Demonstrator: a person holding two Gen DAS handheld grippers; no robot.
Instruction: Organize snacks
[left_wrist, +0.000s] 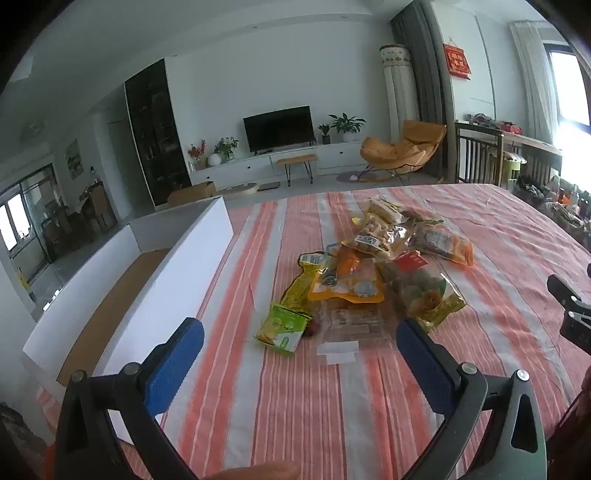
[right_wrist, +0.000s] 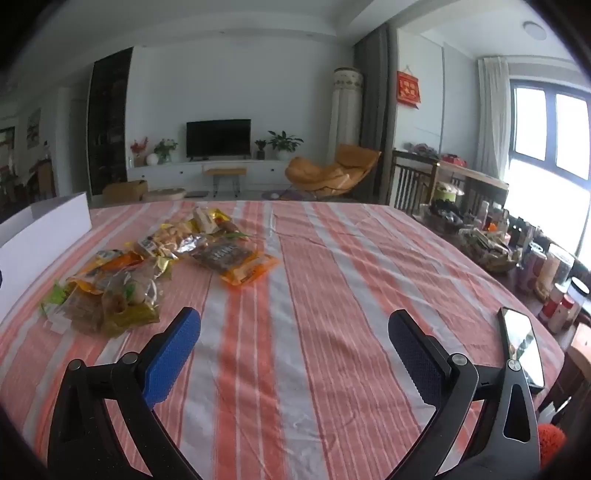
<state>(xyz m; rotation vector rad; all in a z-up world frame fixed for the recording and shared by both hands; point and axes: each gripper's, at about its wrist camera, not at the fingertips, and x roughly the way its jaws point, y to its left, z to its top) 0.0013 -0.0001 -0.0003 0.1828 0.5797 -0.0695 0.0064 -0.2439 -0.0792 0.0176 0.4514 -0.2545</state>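
Note:
A pile of snack packets (left_wrist: 373, 273) lies on the striped tablecloth (left_wrist: 295, 387): a small green packet (left_wrist: 282, 328), a clear packet (left_wrist: 351, 325), an orange pouch (left_wrist: 347, 280) and several more behind. My left gripper (left_wrist: 301, 338) hovers open just in front of the pile, blue pads wide apart, nothing between them. In the right wrist view the same snack pile (right_wrist: 147, 269) sits to the left, and my right gripper (right_wrist: 293, 325) stands open over bare cloth, holding nothing. A tip of the right gripper (left_wrist: 570, 310) shows at the left view's right edge.
A long white box (left_wrist: 155, 280) with a brown floor stands open along the table's left side, also visible as the white box (right_wrist: 40, 236). A phone (right_wrist: 522, 350) lies near the table's right edge. Bottles and baskets (right_wrist: 535, 266) crowd a side surface to the right.

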